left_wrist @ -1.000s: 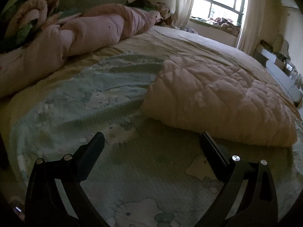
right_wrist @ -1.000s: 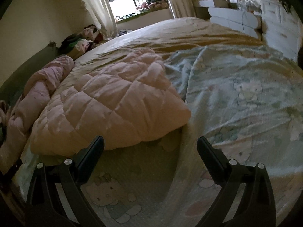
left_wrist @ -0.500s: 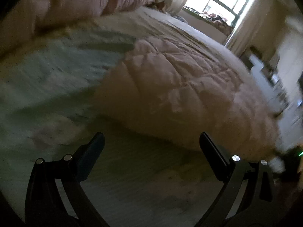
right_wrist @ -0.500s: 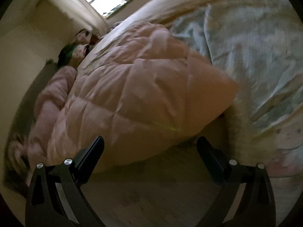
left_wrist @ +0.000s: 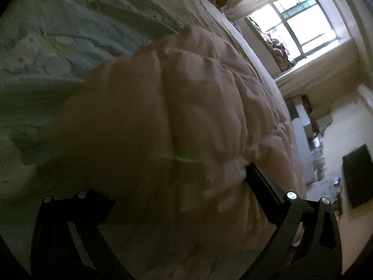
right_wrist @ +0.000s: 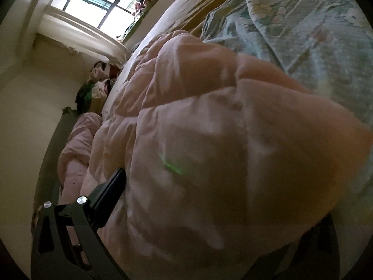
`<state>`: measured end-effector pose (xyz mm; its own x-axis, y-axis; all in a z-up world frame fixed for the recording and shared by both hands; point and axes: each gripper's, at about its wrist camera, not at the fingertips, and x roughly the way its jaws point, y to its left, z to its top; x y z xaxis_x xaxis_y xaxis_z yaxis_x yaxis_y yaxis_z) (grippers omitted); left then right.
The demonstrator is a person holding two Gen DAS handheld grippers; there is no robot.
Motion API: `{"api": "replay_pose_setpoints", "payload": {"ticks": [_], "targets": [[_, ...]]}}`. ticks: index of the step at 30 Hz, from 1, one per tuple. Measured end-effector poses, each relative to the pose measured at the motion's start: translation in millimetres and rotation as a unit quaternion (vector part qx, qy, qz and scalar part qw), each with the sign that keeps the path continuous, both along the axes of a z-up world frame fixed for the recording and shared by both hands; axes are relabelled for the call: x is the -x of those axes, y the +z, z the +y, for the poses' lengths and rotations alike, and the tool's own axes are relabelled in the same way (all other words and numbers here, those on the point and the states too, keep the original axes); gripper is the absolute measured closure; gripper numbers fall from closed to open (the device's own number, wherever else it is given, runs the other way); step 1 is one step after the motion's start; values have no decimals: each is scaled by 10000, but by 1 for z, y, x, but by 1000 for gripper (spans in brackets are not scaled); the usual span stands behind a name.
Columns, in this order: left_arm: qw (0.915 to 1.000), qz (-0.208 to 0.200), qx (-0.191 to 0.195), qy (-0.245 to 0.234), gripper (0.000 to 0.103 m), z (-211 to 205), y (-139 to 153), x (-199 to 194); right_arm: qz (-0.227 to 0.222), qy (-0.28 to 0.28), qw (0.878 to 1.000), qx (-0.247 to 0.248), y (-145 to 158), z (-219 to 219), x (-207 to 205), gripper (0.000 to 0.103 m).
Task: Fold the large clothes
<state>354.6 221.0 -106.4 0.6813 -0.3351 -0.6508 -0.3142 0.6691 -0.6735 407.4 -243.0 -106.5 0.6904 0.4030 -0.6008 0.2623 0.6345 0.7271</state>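
Note:
A puffy pink quilted comforter (left_wrist: 186, 93) lies folded on the bed and fills most of both views. My left gripper (left_wrist: 179, 184) is open, tilted, and pushed onto the comforter's near corner; padding bulges between its wide-apart fingers, and one black finger (left_wrist: 261, 186) presses into the fabric. My right gripper (right_wrist: 184, 172) is open too, straddling the same comforter (right_wrist: 198, 116) at its other near corner. Its left finger (right_wrist: 109, 189) shows beside the fabric, while the right finger is hidden under the padding.
A pale blue cartoon-print blanket (left_wrist: 46, 35) (right_wrist: 303, 23) covers the bed beneath the comforter. Rolled pink bedding (right_wrist: 77, 140) lies by the headboard. A bright window (left_wrist: 303, 23) with piled clothes on its sill, white drawers (left_wrist: 303, 126) and a dark screen (left_wrist: 356, 175) stand beyond the bed.
Both grippers have advanced from the blue blanket onto the comforter's near edge and rolled sideways. The padding now sits between the fingers of each; both finger gaps look as wide as before.

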Motion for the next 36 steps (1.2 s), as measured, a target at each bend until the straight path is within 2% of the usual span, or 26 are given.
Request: {"api": "replay_pose_setpoints", "payload": {"ticks": [3,5,7,9,11,14,18,20,24,26,28,32,34,36], "targets": [[9983,-49,580,98,8,3,-15,-9,-78,-6,9999,75,2,6,-4,7],[9983,-32,569,146,8,1,-17,-14,-122,-42,9996,246,8,10,-6,13],[9990,8,408,188,8,-5,-11,-18,-171,16,9982,583,19,16,-5,23],[9995,24,269,188,14,-9,-5,-20,-297,201,9945,985,33,26,-6,45],[9998,-122,-166,44,42,-15,13,-18,-481,518,9853,1558,51,40,-9,57],[9957,-456,-785,-188,63,-27,48,-11,-784,878,9637,2397,77,64,-7,67],[9865,-773,-1407,-307,70,-42,87,2,-1355,1228,9288,3224,113,91,10,74],[9785,-1099,-1704,-378,71,-54,111,21,-1714,1349,9095,3540,132,102,27,75],[9665,-1445,-2051,-545,71,-70,137,56,-2141,1450,8931,3682,148,105,74,75],[9635,-1500,-2131,-606,71,-75,141,80,-2213,1508,8925,3629,146,98,96,75],[9646,-1424,-2123,-652,71,-77,137,96,-2143,1571,8983,3499,137,89,119,75],[9657,-1146,-2232,-669,70,-77,114,118,-1945,1607,9033,3469,116,78,150,75],[9671,-1013,-2238,-657,69,-69,97,125,-1703,1555,9128,3371,98,69,155,73],[9693,-857,-2217,-627,66,-64,83,128,-1456,1521,9169,3389,83,68,159,71]]}}
